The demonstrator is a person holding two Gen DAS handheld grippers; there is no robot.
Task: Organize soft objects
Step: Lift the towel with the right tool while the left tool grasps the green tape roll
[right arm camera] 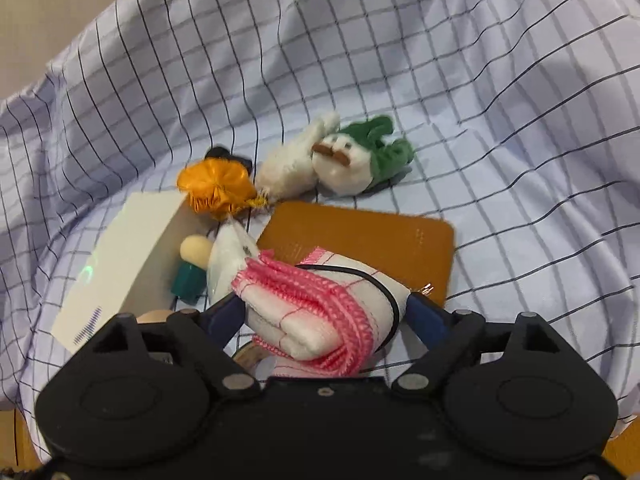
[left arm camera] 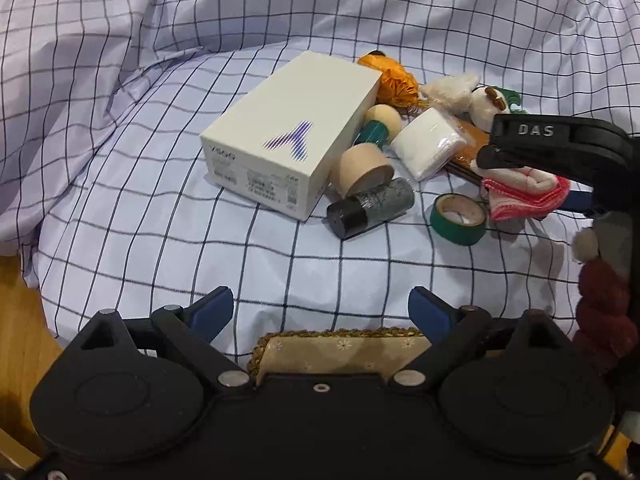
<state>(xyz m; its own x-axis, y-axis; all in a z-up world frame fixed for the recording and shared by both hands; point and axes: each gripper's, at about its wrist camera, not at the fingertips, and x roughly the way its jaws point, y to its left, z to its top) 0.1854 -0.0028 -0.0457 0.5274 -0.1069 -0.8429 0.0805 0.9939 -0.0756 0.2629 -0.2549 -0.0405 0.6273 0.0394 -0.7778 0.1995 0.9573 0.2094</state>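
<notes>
A folded white towel with a pink edge [right arm camera: 312, 300], bound by a thin black band, sits between the fingers of my right gripper [right arm camera: 324, 308]. Both pads touch its sides, so the gripper is shut on it. From the left wrist view the same towel [left arm camera: 520, 196] lies under the black finger of the right gripper [left arm camera: 532, 180]. My left gripper [left arm camera: 322, 308] stands wide open over the checked sheet. A beige pad with gold trim [left arm camera: 340, 352] shows low between its finger roots, behind the blue pads. A white and green plush [right arm camera: 344, 160] and an orange fabric flower [right arm camera: 216, 188] lie further back.
A white box [left arm camera: 292, 132] lies mid-sheet, with a wooden peg doll [left arm camera: 380, 124], a wooden cylinder [left arm camera: 364, 172], a dark bottle [left arm camera: 372, 208], a green tape roll [left arm camera: 460, 218] and a white packet [left arm camera: 428, 148] beside it. A brown board [right arm camera: 360, 240] lies under the towel. Wooden floor [left arm camera: 16, 300] shows left.
</notes>
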